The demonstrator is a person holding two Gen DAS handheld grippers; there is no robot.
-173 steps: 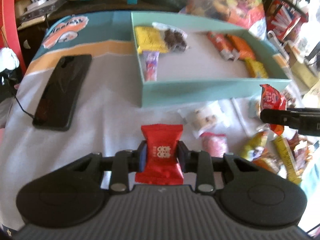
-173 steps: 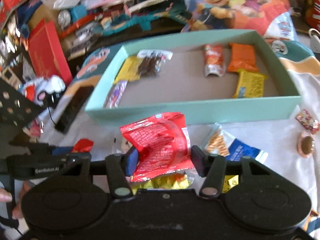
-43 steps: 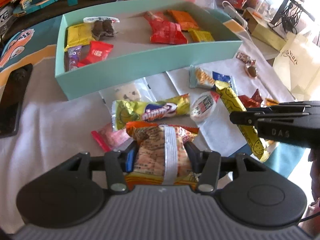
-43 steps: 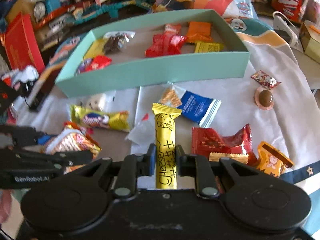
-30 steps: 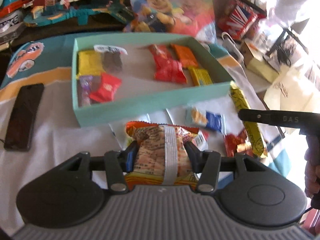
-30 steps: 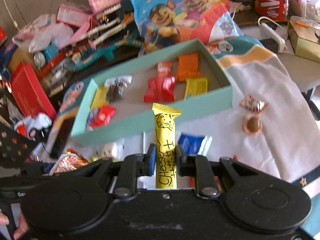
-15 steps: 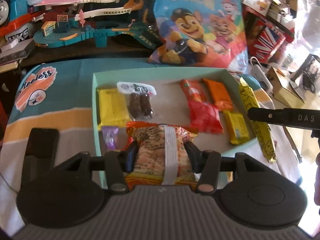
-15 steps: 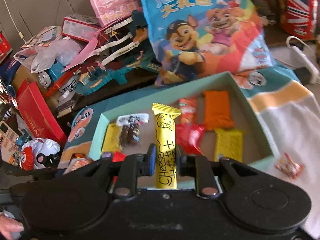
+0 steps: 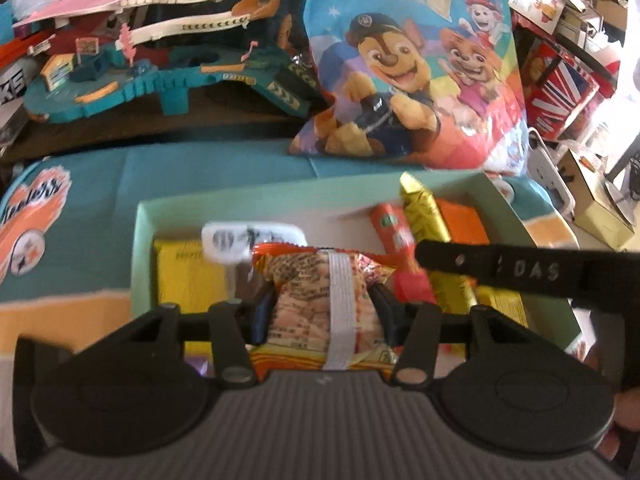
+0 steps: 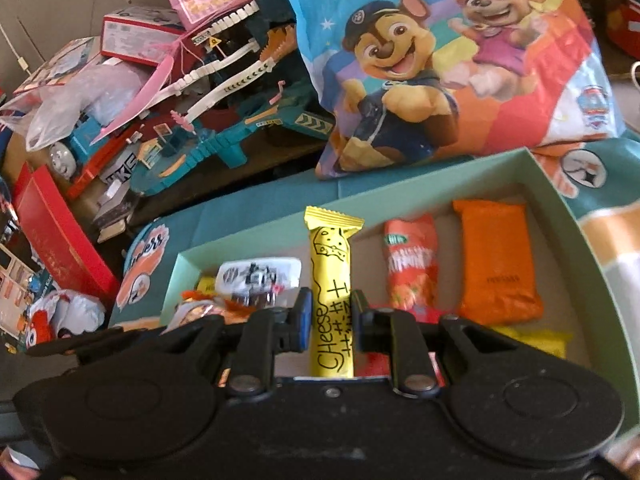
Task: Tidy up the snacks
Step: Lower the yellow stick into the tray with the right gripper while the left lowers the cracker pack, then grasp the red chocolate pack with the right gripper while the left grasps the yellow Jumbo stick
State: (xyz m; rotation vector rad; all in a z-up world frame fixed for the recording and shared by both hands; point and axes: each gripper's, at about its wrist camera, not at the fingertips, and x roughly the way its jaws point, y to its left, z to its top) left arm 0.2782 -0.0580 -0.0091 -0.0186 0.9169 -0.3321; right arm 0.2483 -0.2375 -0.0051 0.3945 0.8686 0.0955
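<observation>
My left gripper (image 9: 325, 314) is shut on an orange-edged snack packet (image 9: 325, 300) with a white seam, held over the left half of the mint-green box (image 9: 142, 248). My right gripper (image 10: 330, 322) is shut on a long yellow cheese bar (image 10: 330, 276), held upright over the box's (image 10: 576, 224) middle. In the left wrist view the right gripper's black arm crosses at the right with the yellow bar (image 9: 424, 212) beneath it. Inside the box lie a yellow packet (image 9: 180, 272), a clear packet with a white label (image 10: 256, 276), a red-orange packet (image 10: 410, 264) and an orange packet (image 10: 496, 264).
A large cartoon-dog snack bag (image 10: 440, 60) leans behind the box. A teal toy track set (image 9: 160, 64) and boxes crowd the back left. A red box (image 10: 52, 240) stands at the far left. The box rests on a teal and orange cloth (image 9: 80, 184).
Both grippers have carried their snacks forward from the loose pile on the cloth to above the box. The box now fills the lower view, and the pile is out of sight.
</observation>
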